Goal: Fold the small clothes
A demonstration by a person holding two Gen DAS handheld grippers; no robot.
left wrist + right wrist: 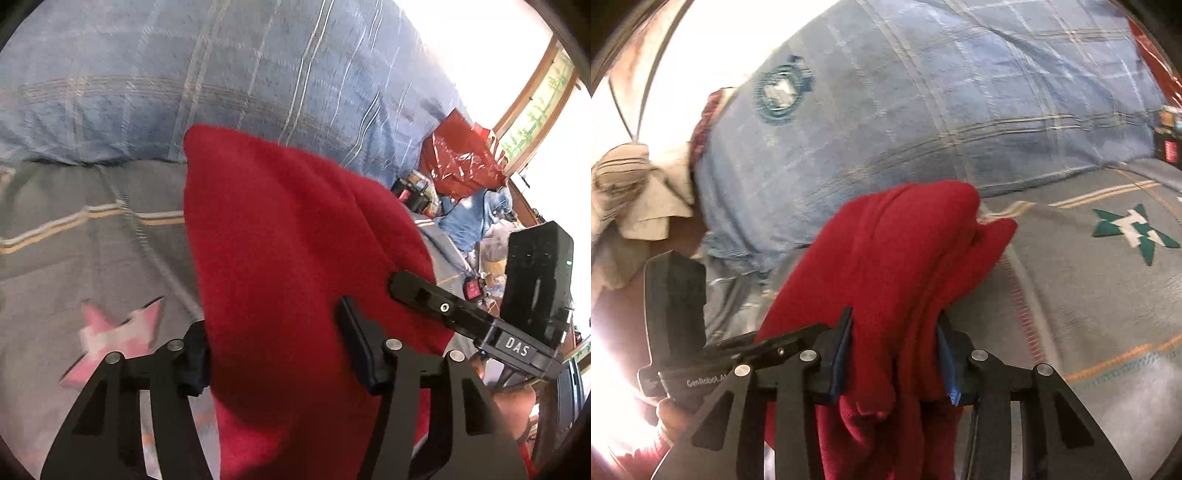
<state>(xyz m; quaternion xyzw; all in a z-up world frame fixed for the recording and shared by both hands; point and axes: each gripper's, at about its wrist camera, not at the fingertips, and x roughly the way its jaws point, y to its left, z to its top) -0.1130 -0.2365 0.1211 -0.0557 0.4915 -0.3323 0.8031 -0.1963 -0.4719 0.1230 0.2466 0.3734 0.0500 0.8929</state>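
Bedding fills both views: a blue plaid quilt [221, 74] far, a grey star-patterned bedspread [92, 240] near. Above it hangs a soft, thick dark red fleece garment [288, 240], bunched in loose folds. Both the left gripper [277, 350] and the right gripper [894, 350] clamp its near edge. Likely mid-fold; next, the 2 grippers should carry the edge across evenly.
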